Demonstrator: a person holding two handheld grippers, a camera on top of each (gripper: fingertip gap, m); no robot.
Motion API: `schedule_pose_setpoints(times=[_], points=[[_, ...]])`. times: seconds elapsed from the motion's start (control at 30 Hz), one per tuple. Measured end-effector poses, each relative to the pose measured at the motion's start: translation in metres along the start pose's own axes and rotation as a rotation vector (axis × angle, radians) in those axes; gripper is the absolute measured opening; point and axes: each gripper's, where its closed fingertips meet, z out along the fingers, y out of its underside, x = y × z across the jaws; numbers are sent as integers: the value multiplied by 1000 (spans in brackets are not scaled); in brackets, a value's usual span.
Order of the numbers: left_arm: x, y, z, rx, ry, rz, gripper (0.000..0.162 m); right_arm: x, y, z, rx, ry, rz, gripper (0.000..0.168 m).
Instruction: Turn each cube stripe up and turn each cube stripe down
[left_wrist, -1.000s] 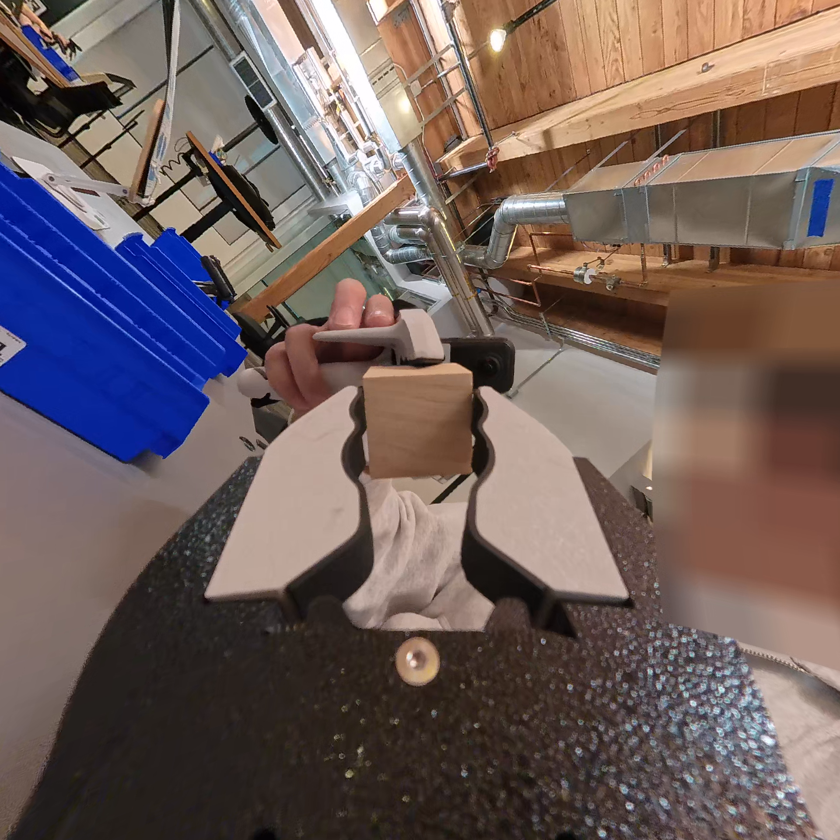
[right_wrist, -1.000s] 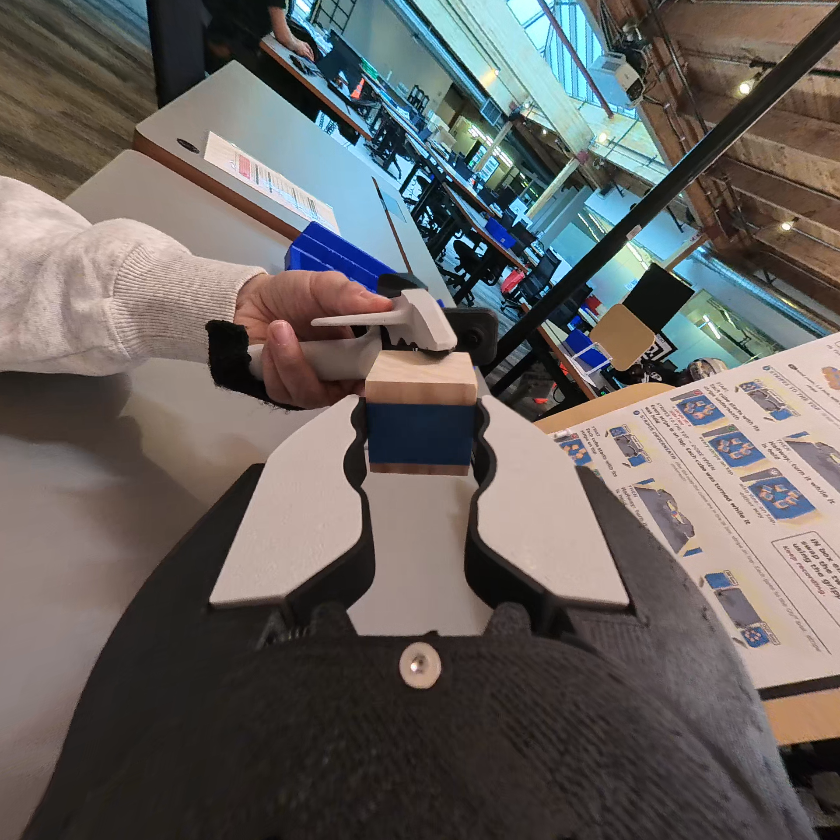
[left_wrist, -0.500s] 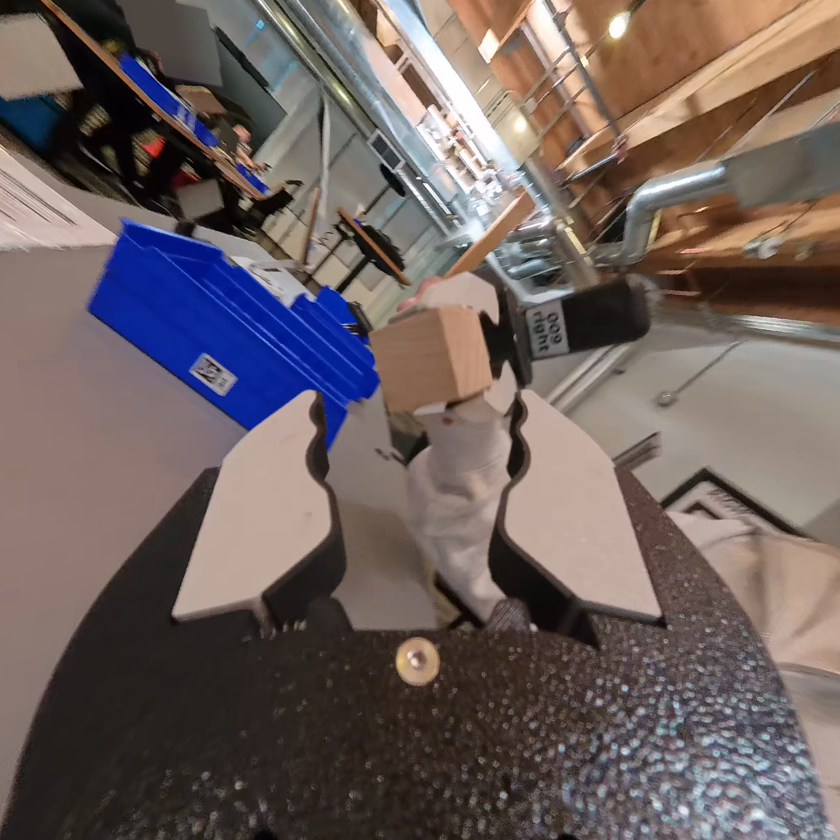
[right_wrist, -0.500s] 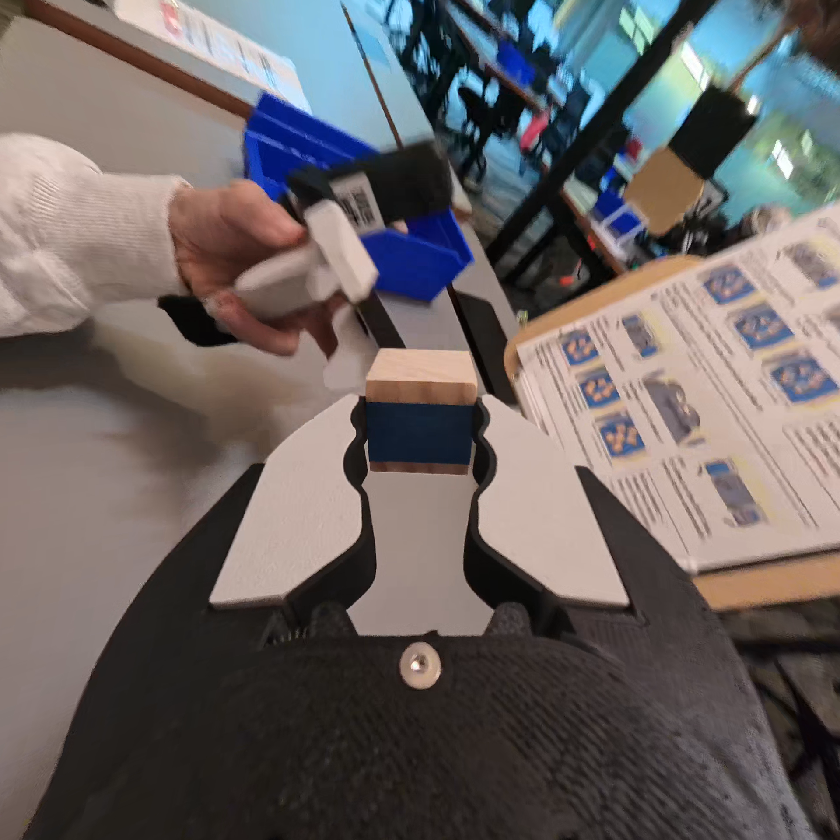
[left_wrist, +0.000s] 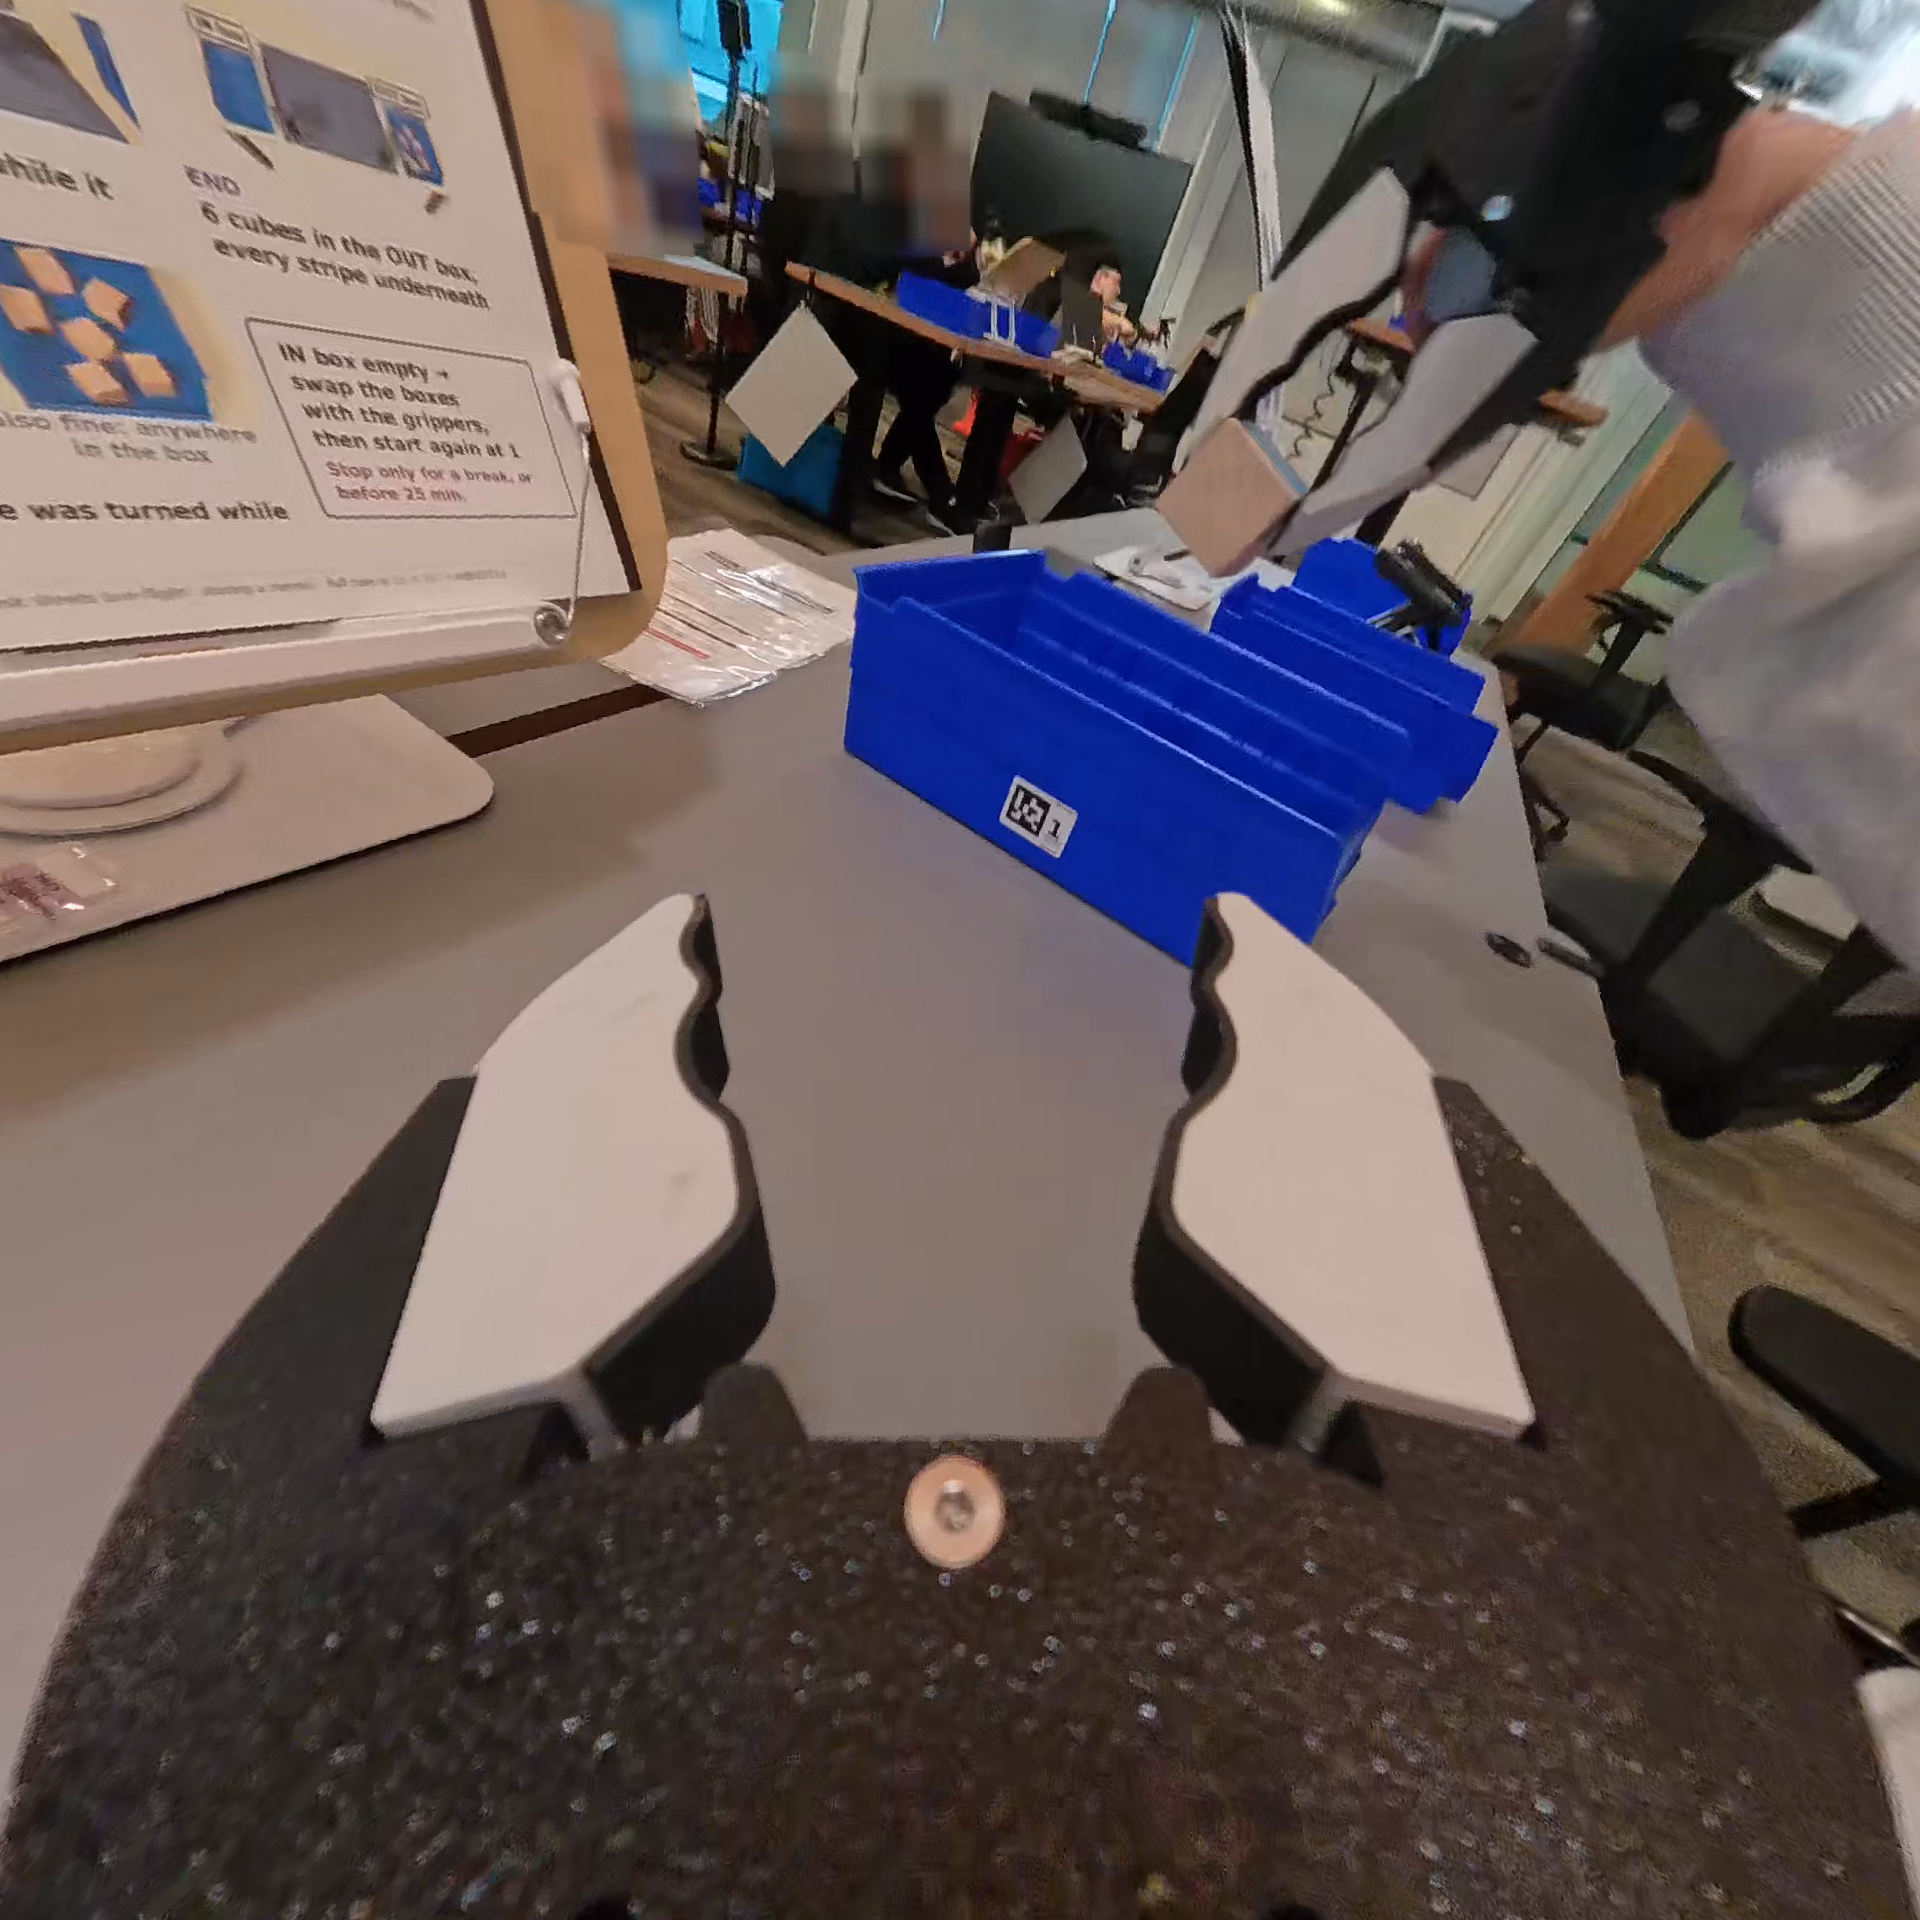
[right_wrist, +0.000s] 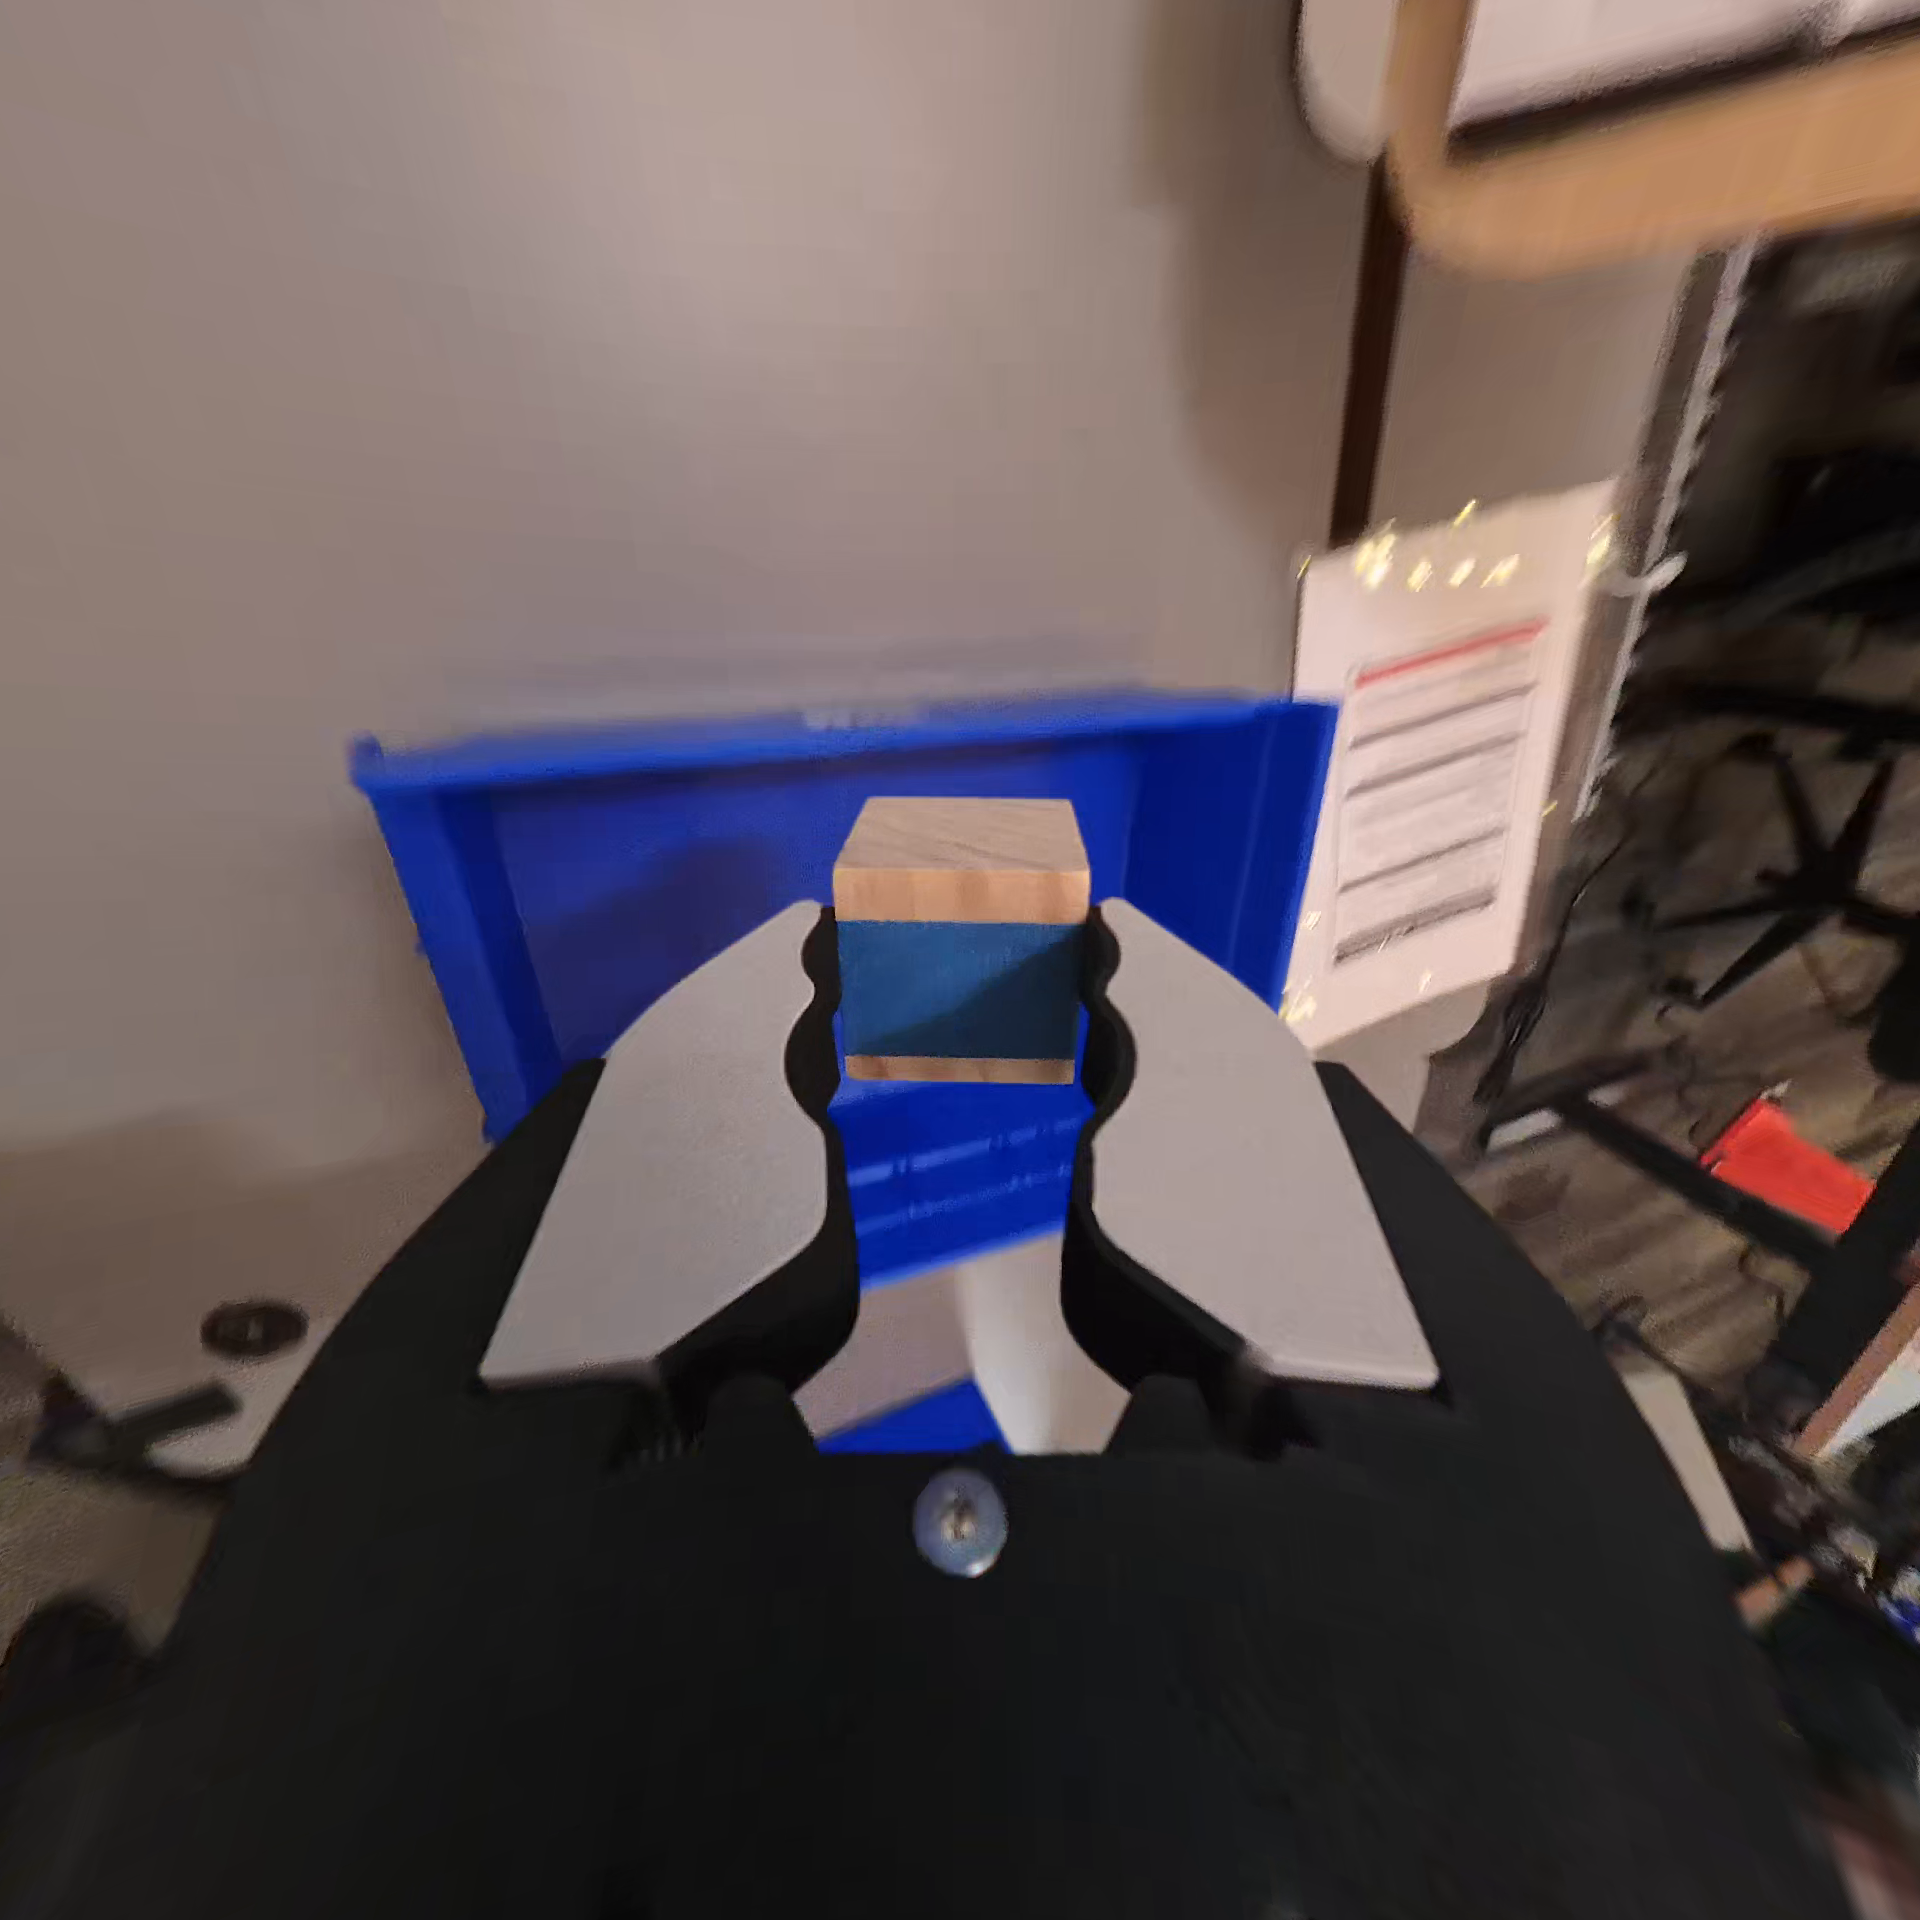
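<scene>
Left gripper (left_wrist: 951, 1023) spread wide at lower centre of the left wrist view, nothing between its grey fingers (left_wrist: 582, 1195), only bare grey table (left_wrist: 935, 1039) beneath. Just beyond, centre frame, a blue bin (left_wrist: 1101, 748) with a small black-and-white tag on its near wall; a second blue bin (left_wrist: 1392, 644) close behind it at right. At upper left, an instruction sheet (left_wrist: 260, 291) on a wooden board with a pale stand; plastic-sleeved papers (left_wrist: 738, 613) flat on the table right of it.

At upper right of that view, the right gripper (left_wrist: 1340, 457) hanging in the air above the bins, clamped on a wooden cube (left_wrist: 1226, 499), with a pale sleeve (left_wrist: 1808, 416) behind.

In the right wrist view, right gripper (right_wrist: 958, 971) closed on the wooden cube (right_wrist: 961, 883) at frame centre, blue stripe (right_wrist: 956, 987) facing the camera, plain wood above and below it. Behind the cube, a blue bin (right_wrist: 644, 810), seemingly empty where visible, though blurred. At right, blurred, the sleeved paper (right_wrist: 1444, 769); at upper right, the wooden board's edge (right_wrist: 1621, 208).
</scene>
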Motion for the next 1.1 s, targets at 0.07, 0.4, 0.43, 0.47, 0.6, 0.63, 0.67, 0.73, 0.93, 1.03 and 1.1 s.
schedule_pose_setpoints(times=[0.07, 0.4, 0.43, 0.47, 0.6, 0.63, 0.67, 0.73, 0.93, 1.03, 1.1], points=[[2, 2, 2, -7, 7, 4, 86, 7, 25, 19, -101, -31, -6, 45], [-1, 14, 7, -37, 16, 6, 83, 27, 59, 113, -121, -211, -6, 45], [-2, 14, 7, -39, 17, 0, 83, 29, 59, 119, -108, -223, 5, 46], [-2, 15, 7, -42, 18, -3, 83, 32, 58, 125, -90, -225, 20, 46], [-5, 17, 7, -48, 19, -12, 82, 43, 53, 145, -14, -243, 62, 46], [-5, 19, 7, -55, 22, -16, 82, 44, 52, 150, -6, -253, 67, 46], [-6, 20, 7, -62, 23, -18, 81, 45, 51, 155, 1, -263, 70, 46], [-7, 21, 7, -68, 18, -17, 81, 49, 52, 164, 1, -272, 66, 46], [-6, 25, 9, -78, 41, -53, 80, 45, 53, 184, 5, -346, 86, 46], [-6, 25, 9, -79, 45, -56, 80, 41, 54, 191, -3, -378, 93, 46], [-4, 26, 9, -83, 51, -59, 80, 40, 51, 193, 16, -391, 103, 46]])
